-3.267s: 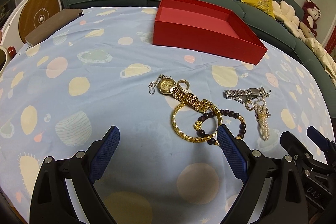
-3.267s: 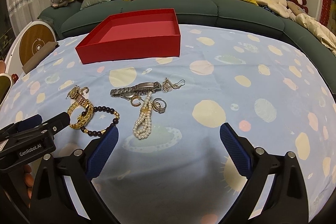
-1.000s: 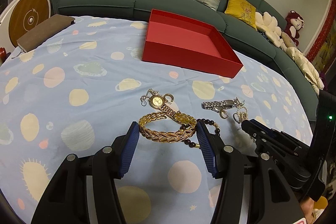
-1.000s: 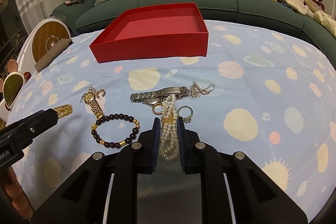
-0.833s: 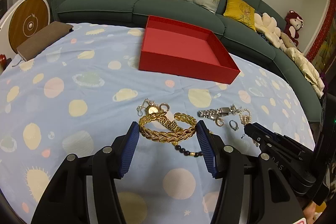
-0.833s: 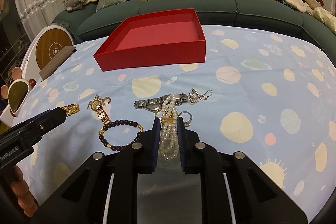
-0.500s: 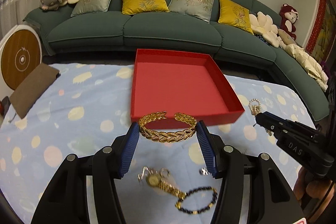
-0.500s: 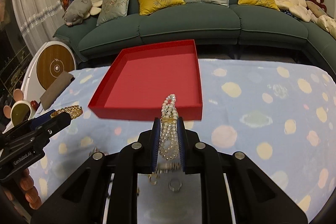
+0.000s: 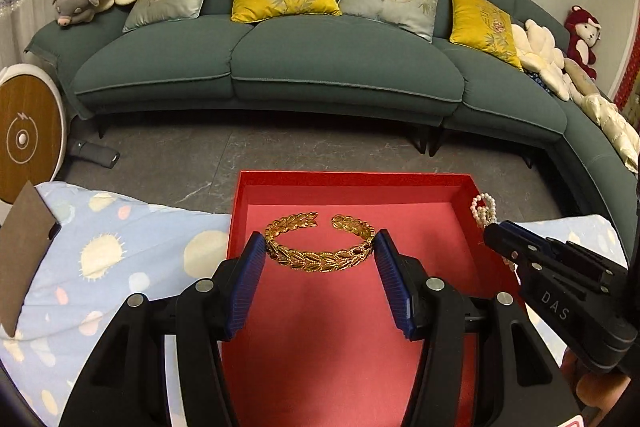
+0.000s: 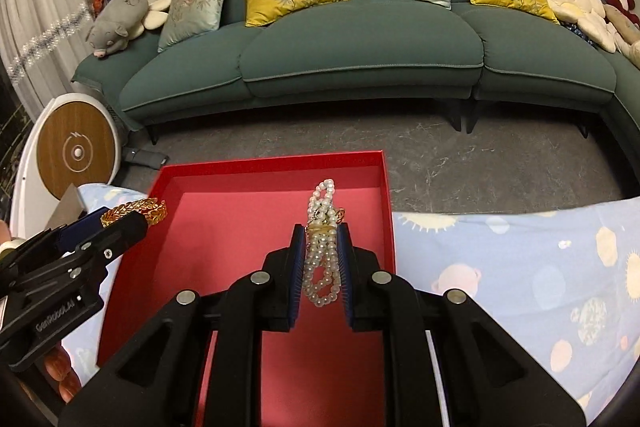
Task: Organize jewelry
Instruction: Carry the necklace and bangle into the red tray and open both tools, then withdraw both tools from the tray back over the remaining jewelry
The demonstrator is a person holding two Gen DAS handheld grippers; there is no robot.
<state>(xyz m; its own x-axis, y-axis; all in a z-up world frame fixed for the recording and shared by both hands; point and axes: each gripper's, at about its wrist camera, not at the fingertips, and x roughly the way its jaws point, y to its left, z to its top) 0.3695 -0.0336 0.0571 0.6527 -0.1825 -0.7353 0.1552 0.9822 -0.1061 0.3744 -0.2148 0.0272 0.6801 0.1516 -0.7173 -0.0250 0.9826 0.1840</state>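
My left gripper [image 9: 320,247] is shut on a gold leaf-pattern bangle [image 9: 320,259], held across its width above the floor of the red box [image 9: 352,183]. In the right wrist view that bangle [image 10: 136,209] and the left gripper [image 10: 120,223] show at the box's left side. My right gripper [image 10: 320,239] is shut on a pearl bracelet [image 10: 320,259], whose loops stick out past the fingertips over the red box [image 10: 280,163]. From the left wrist view the pearl bracelet [image 9: 484,211] and right gripper [image 9: 504,239] hang over the box's right wall.
The box sits at the far edge of a table under a blue planet-print cloth [image 9: 120,267]. Beyond lie grey floor and a green sofa [image 9: 320,67] with cushions. A brown pad [image 9: 20,247] lies left on the cloth; a round wooden-faced device [image 10: 76,151] stands at left.
Both grippers have carried their pieces forward from the jewelry pile to over the red box. The remaining jewelry on the cloth has dropped out of view.
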